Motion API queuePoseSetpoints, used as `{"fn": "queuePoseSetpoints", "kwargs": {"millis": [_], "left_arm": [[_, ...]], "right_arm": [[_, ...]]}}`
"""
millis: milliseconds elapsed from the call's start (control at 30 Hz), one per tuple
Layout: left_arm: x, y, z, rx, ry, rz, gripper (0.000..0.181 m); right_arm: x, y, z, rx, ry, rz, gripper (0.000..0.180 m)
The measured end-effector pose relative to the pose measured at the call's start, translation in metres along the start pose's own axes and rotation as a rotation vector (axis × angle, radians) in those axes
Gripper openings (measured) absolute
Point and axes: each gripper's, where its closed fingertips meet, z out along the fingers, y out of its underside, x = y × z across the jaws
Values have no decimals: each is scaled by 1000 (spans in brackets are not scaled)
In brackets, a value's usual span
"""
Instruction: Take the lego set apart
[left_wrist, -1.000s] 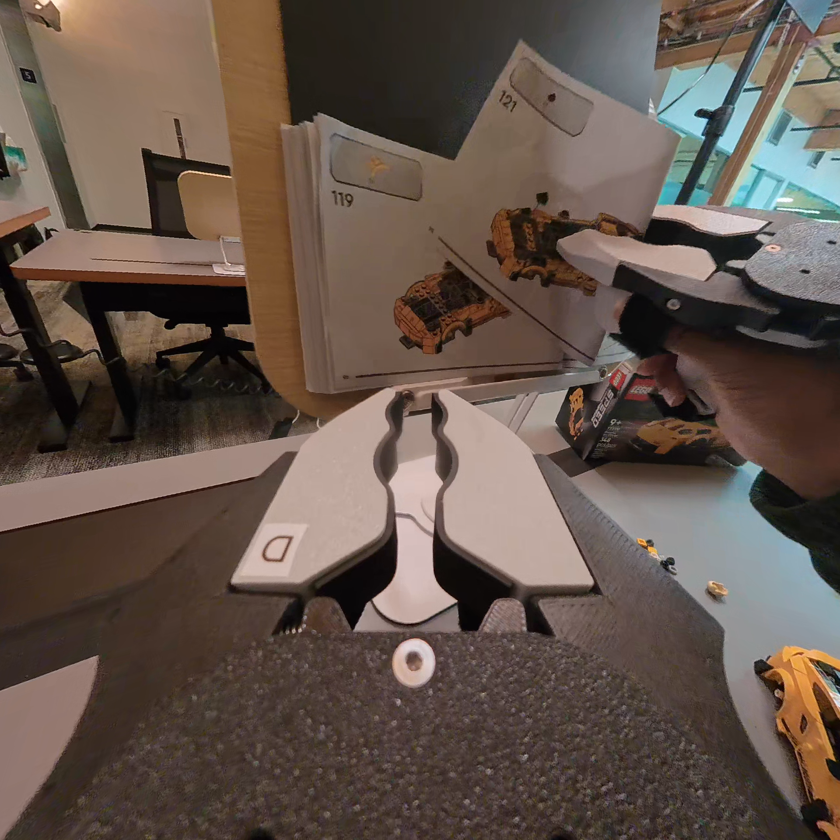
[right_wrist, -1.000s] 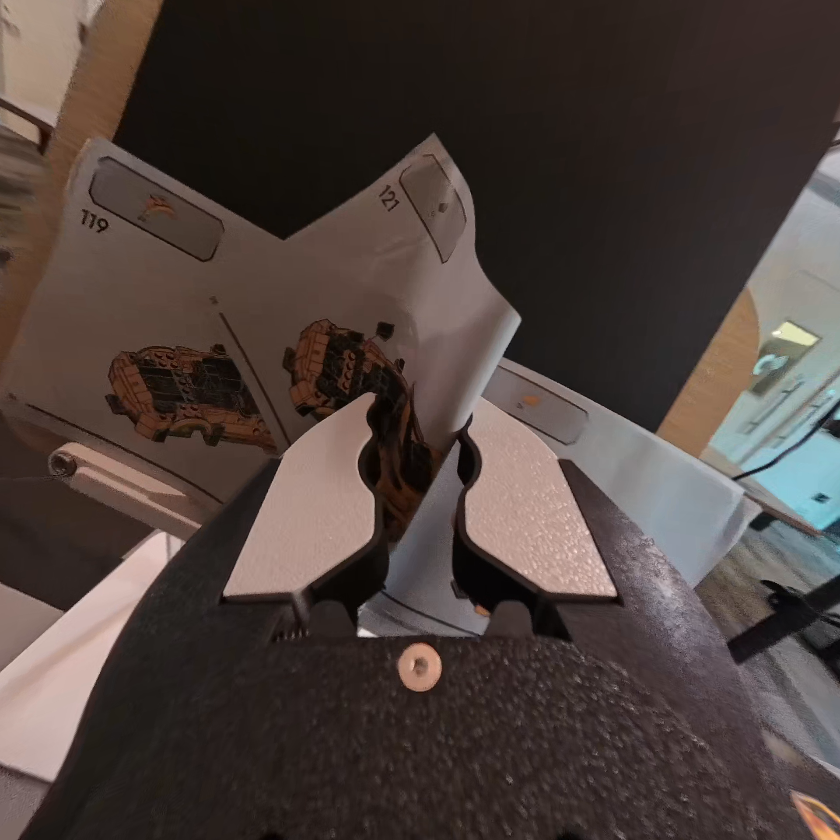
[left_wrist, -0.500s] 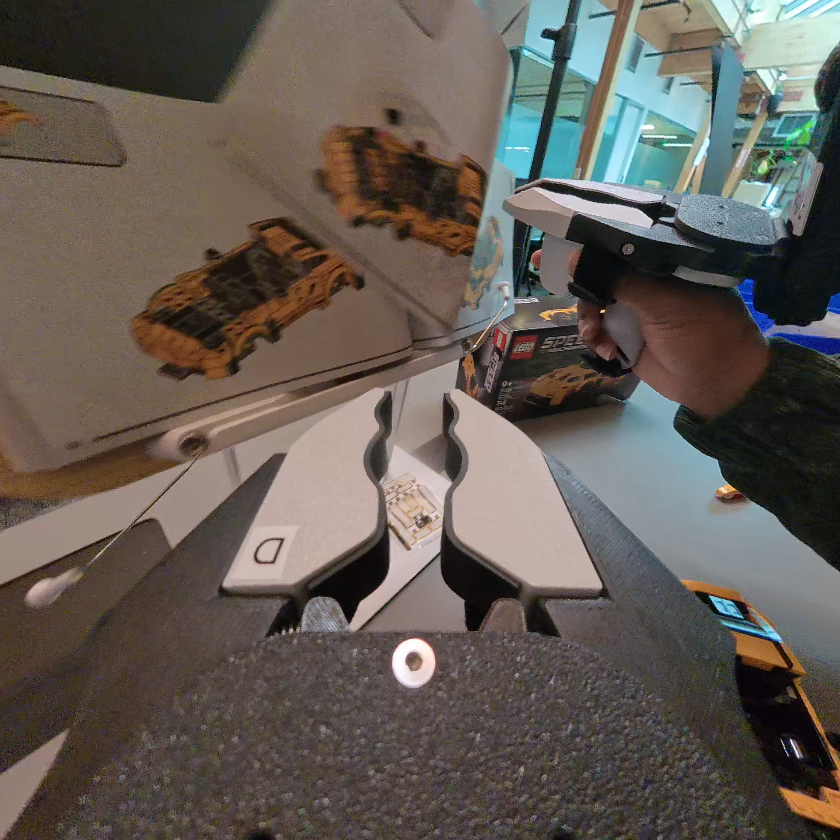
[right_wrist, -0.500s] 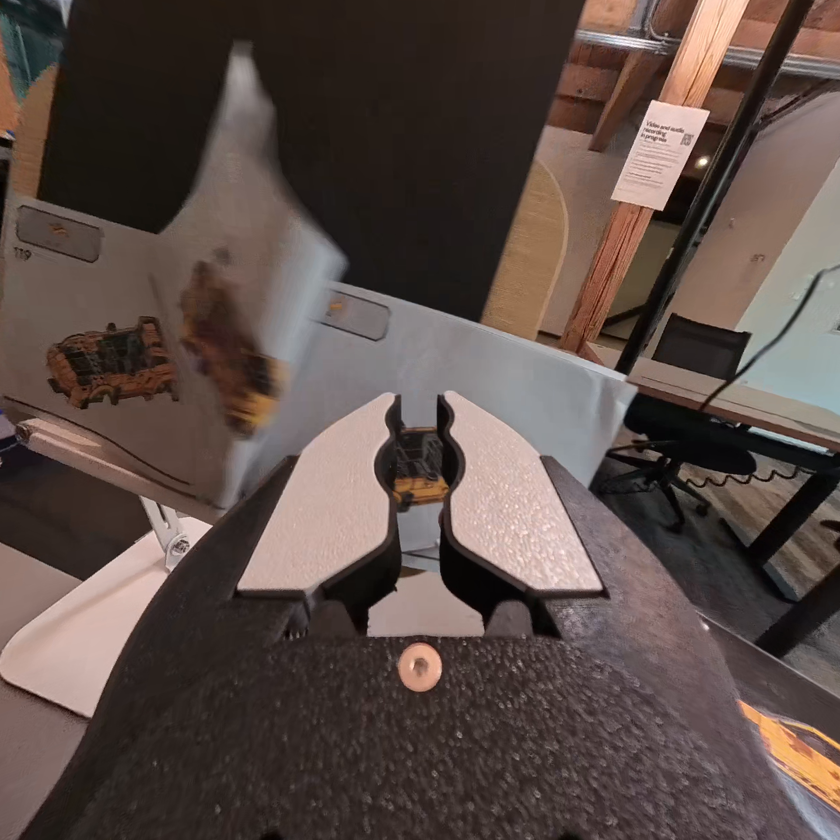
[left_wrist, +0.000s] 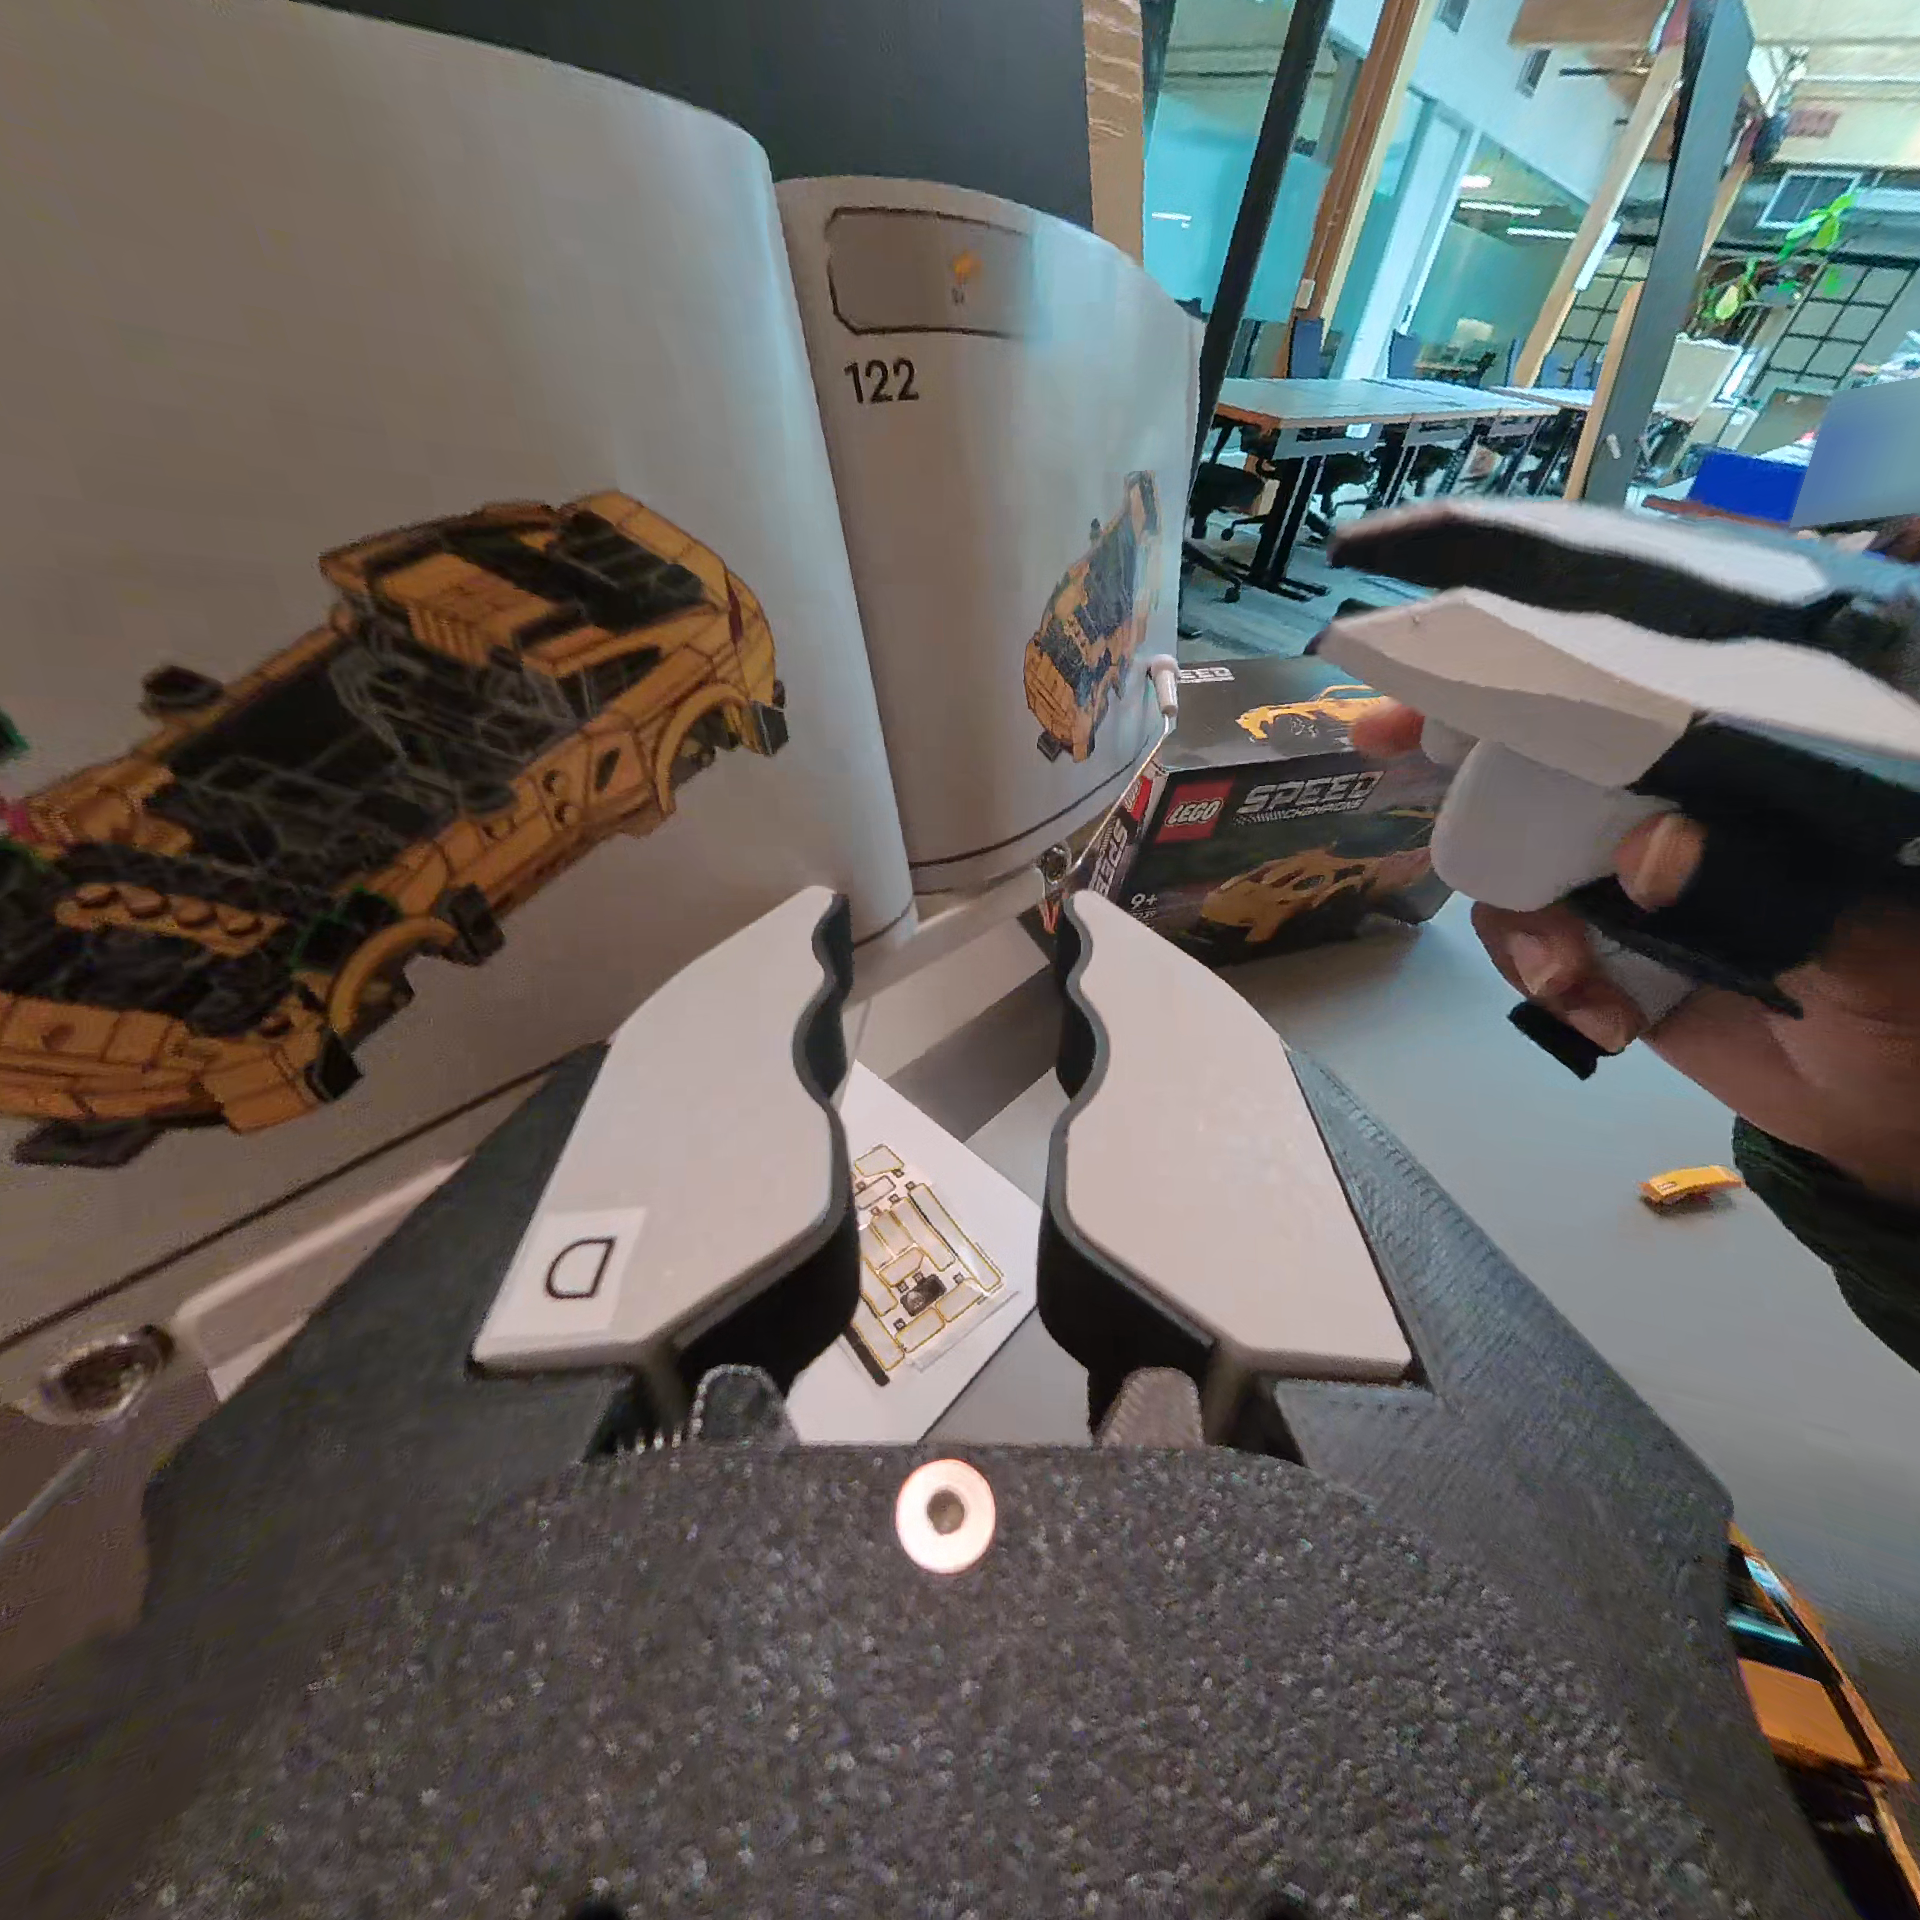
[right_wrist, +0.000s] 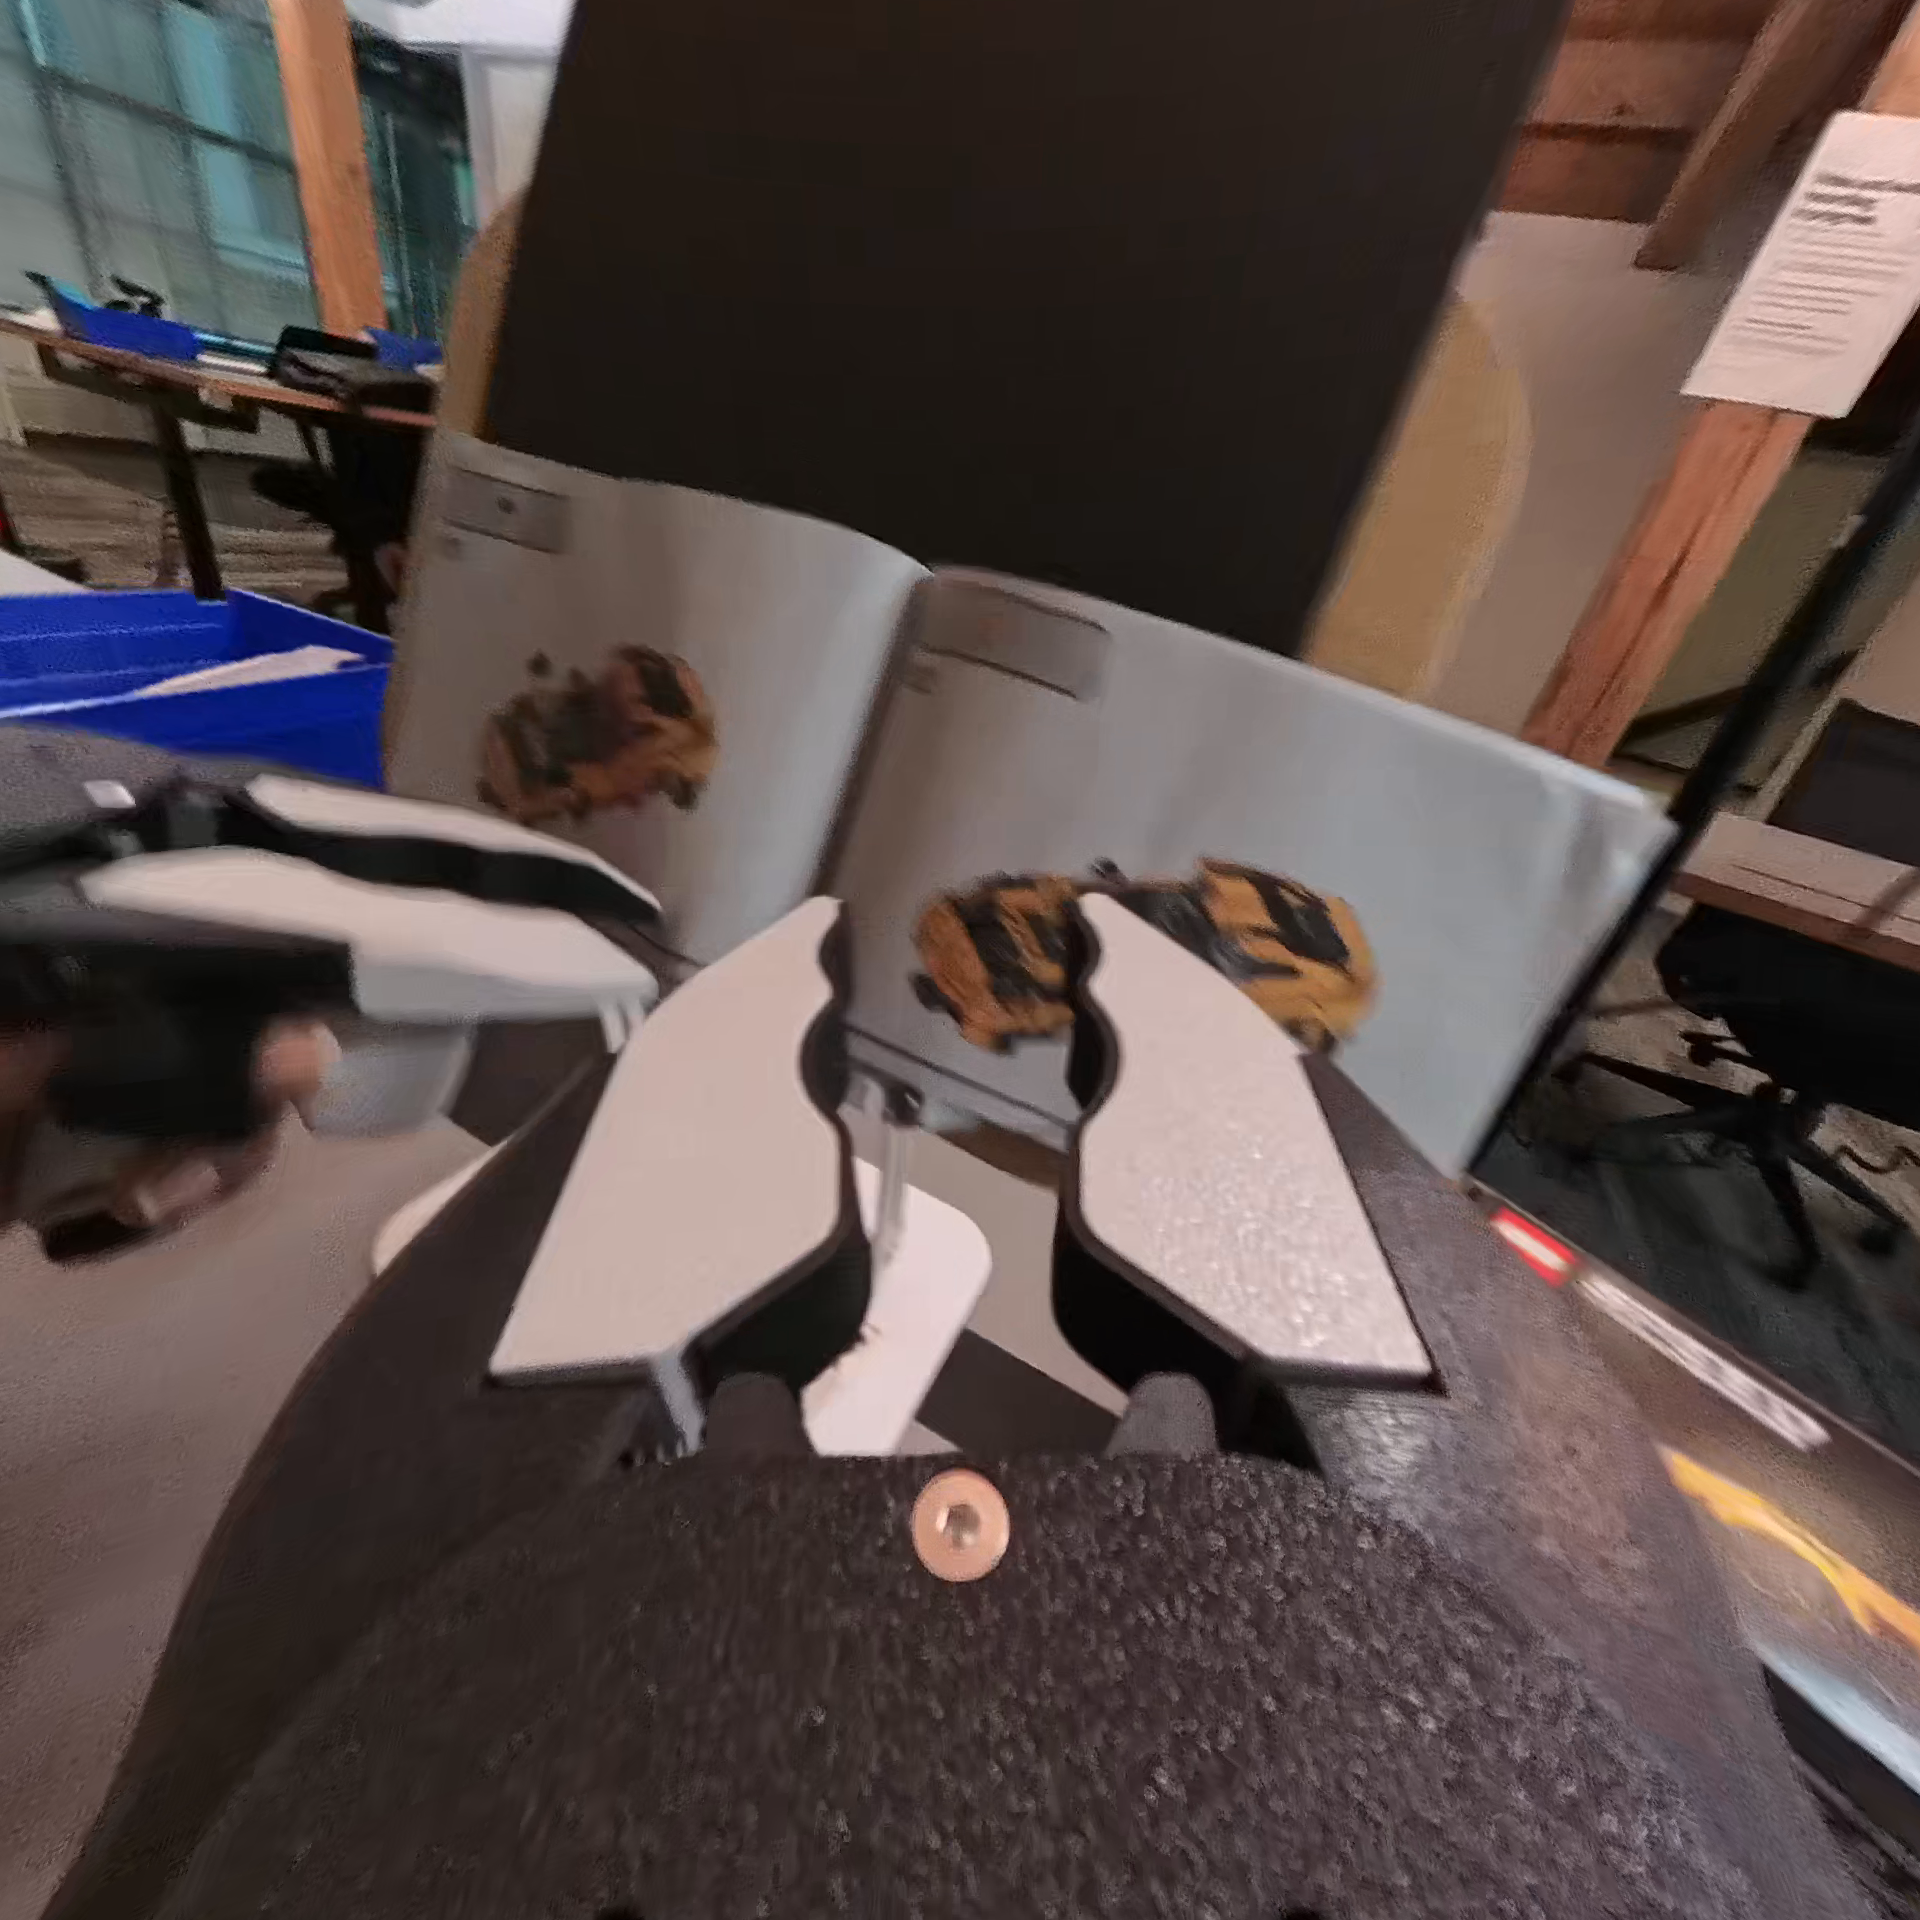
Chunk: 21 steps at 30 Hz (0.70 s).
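The open instruction booklet (left_wrist: 436, 436) stands on a white stand and fills the left of the left wrist view; it also shows, blurred, in the right wrist view (right_wrist: 1299, 769). My left gripper (left_wrist: 956, 914) is open and empty, close to the booklet's lower edge, above a sticker sheet (left_wrist: 925, 1257). My right gripper (right_wrist: 961, 925) is open and empty, a short way in front of the right page; it also shows in the left wrist view (left_wrist: 1340, 597). The yellow lego car (left_wrist: 1808, 1683) lies at the lower right edge, partly hidden.
The lego box (left_wrist: 1278, 831) lies on the grey table behind the stand, and shows in the right wrist view (right_wrist: 1766, 1507). A small yellow piece (left_wrist: 1683, 1184) lies loose on the table. The white stand base (right_wrist: 904, 1320) and a blue bin (right_wrist: 208, 675) are on the left. My right tips are roughly 35 centimeters from the small yellow piece (left_wrist: 1683, 1184).
The page the right gripper held has been let go and has flipped over to the left. Both grippers have opened wider. The right gripper has drawn back from the booklet.
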Motion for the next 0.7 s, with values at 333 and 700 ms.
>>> {"fn": "queuePoseSetpoints", "kwargs": {"millis": [333, 700], "left_arm": [[-24, 11, -47, 79, -226, 36, 30], [-47, 2, -74, 143, -241, 14, 31]], "right_arm": [[-44, -14, 109, -222, 244, -345, 76], [-8, -13, 68, -21, 208, -124, 6]]}}
